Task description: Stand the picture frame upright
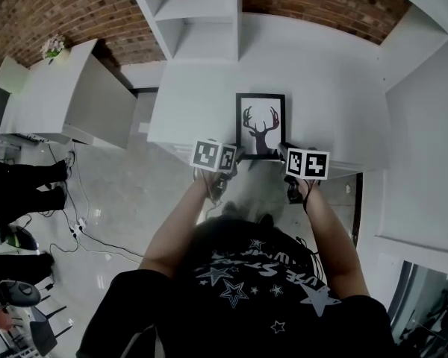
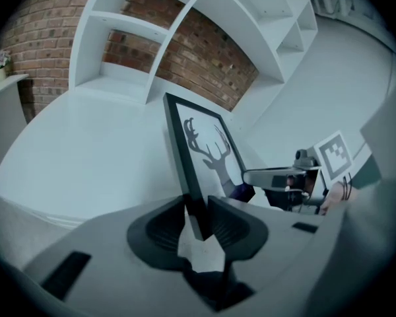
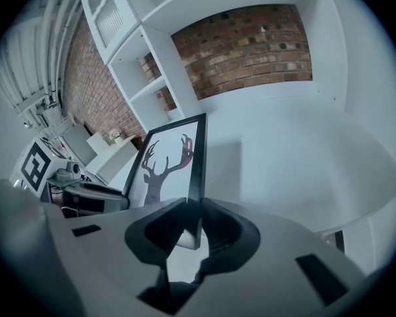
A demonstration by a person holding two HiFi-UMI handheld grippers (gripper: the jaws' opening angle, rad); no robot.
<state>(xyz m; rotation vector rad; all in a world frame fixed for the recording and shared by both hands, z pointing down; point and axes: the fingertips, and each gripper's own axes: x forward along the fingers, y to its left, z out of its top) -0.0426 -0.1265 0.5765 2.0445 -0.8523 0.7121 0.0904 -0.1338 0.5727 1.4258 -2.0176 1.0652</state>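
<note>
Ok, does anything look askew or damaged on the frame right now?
Nothing stands out. The deer picture frame is intact and level, print right way up, with the left claw and right claw each clamped on a lower side edge. The white tabletop shows no spills.

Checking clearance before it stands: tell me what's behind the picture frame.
Behind the picture frame the white tabletop shows, then white shelving and a brick wall. Its own back and any stand are covered.

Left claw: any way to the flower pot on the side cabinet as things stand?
Probably not. The left claw is shut on the frame's lower corner, and the flower pot sits well off to the left on a separate cabinet.
</note>
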